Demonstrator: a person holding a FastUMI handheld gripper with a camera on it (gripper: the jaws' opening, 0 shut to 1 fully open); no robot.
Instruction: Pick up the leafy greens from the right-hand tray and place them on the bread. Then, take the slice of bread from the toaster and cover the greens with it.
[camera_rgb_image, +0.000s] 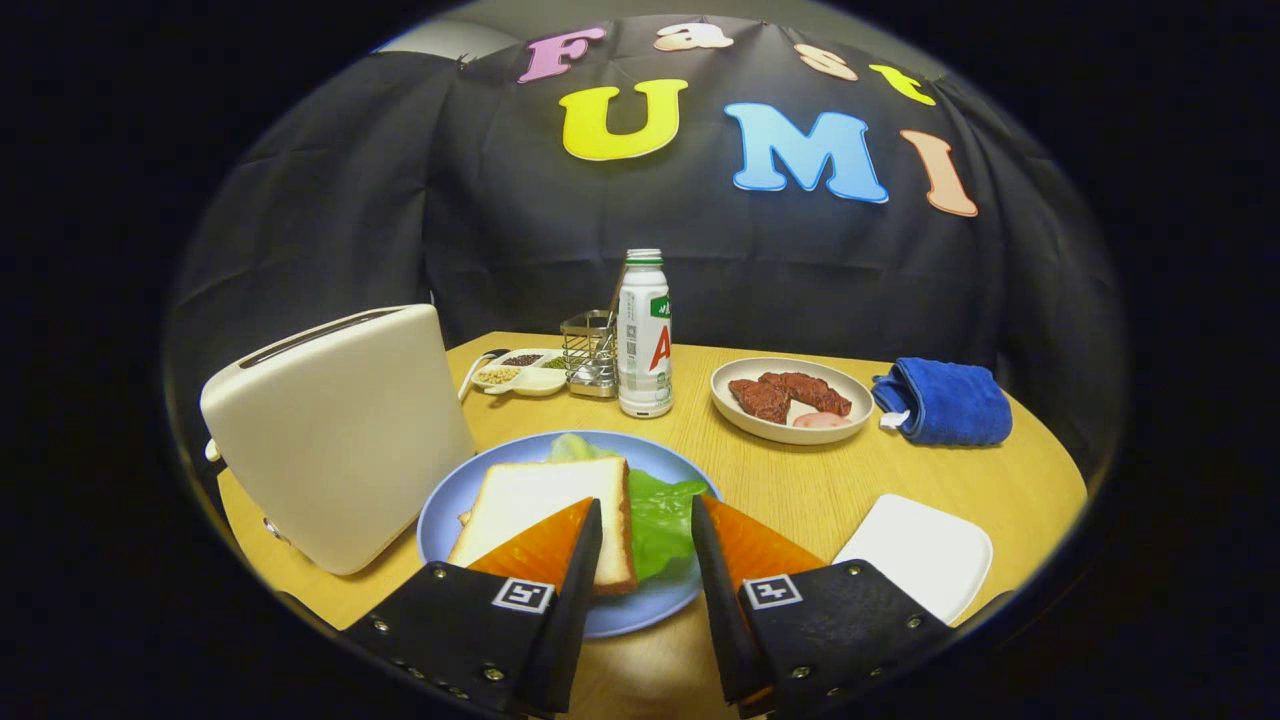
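A blue plate (445, 520) lies just ahead of my fingers. On it a slice of white bread (535, 500) rests on top of leafy greens (660, 515), which stick out past its right side and far edge. My gripper (645, 535) hovers open over the plate's near part, nothing between its fingers; the left fingertip overlaps the bread slice. A cream toaster (340, 430) stands left of the plate, with nothing rising out of its slot. A white square tray (920, 550) lies to the right of the fingers.
Beyond the plate stand a white bottle (645, 340), a wire holder (590, 352) and a small dish of seeds (520, 372). A cream plate with meat pieces (790, 398) and a folded blue cloth (945, 402) lie at the back right of the round wooden table (800, 490).
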